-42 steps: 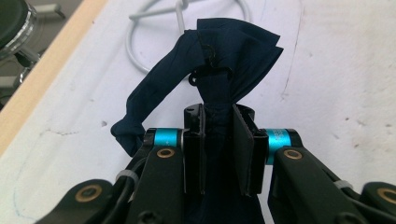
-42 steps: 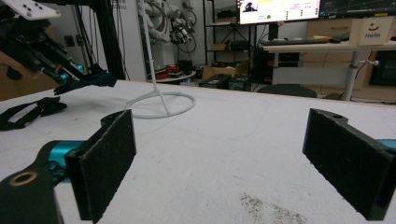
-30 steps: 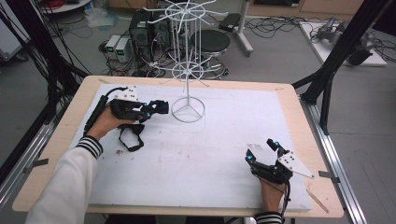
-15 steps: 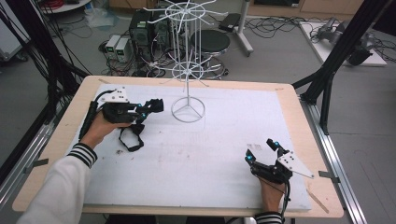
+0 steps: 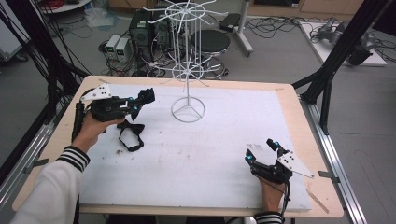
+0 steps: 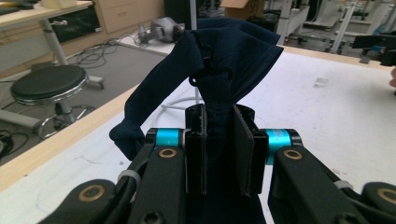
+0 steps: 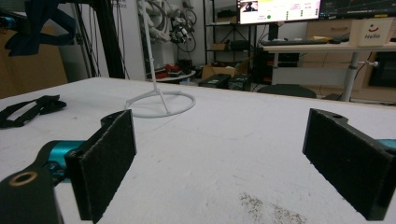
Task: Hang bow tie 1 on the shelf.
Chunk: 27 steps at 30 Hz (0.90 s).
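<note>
We hold a dark blue cloth piece (image 6: 219,60) clamped in the left gripper (image 5: 142,100), the jaws pressed together on its middle so that it bunches up above them and droops over to one side. In the high view that gripper sits at about ten o'clock on the white table (image 5: 224,154), pointing toward three o'clock, with the white wire rack (image 5: 187,60) next in that direction, its ring base near but apart from the jaws. We judge the rack's arms to be where the cloth goes, so the move ahead turns on this: the rack stands straight along the gripper's line, its pole upright, and its hooks are higher than the cloth. Our left hand is by far the nearer one to it.

A black strap (image 5: 130,135) lies flat on the table just at six o'clock of the left gripper, untouched.

Our right gripper (image 5: 262,151) rests at about five o'clock on the table, well apart from the rack, with its jaws spread wide and nothing between them; the bare table top shows between the pads (image 7: 105,163)
</note>
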Available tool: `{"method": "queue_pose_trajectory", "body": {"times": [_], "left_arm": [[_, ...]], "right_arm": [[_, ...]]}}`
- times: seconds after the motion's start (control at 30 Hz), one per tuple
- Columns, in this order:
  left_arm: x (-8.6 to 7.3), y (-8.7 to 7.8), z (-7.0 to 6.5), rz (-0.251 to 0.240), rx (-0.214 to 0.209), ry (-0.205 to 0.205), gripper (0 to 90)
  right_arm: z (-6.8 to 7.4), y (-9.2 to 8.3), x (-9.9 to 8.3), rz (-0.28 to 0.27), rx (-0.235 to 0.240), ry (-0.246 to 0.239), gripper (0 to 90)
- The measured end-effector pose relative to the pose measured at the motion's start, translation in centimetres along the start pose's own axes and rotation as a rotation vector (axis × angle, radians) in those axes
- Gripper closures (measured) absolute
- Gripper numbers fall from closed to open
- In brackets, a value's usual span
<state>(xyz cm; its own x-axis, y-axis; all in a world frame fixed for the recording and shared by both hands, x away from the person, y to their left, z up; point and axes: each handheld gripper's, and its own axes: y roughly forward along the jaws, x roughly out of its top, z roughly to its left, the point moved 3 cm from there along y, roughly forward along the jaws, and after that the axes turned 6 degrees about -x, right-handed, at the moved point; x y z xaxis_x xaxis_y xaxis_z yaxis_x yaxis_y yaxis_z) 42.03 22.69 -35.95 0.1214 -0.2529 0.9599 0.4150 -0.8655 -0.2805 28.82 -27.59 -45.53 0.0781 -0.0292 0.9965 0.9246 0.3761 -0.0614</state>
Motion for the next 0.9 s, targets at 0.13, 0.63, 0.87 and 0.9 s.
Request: {"method": "queue_pose_trajectory", "body": {"times": [0.13,0.63,0.87,0.9], "left_arm": [[0.4,-0.2,-0.1,-0.028,0.015,-0.003,75.6],[3.6,-0.3,-0.7,-0.129,0.042,-0.006,75.5],[4.8,0.1,-1.1,-0.148,0.037,-0.006,75.4],[4.9,0.1,-1.2,-0.147,0.039,-0.005,75.4]], "right_arm": [[0.0,0.0,0.0,0.000,0.000,-0.002,9.0],[0.0,0.0,0.0,0.000,0.001,-0.003,9.0],[0.0,0.0,0.0,-0.003,0.001,-0.004,9.0],[0.0,0.0,0.0,-0.003,0.001,-0.004,9.0]]}}
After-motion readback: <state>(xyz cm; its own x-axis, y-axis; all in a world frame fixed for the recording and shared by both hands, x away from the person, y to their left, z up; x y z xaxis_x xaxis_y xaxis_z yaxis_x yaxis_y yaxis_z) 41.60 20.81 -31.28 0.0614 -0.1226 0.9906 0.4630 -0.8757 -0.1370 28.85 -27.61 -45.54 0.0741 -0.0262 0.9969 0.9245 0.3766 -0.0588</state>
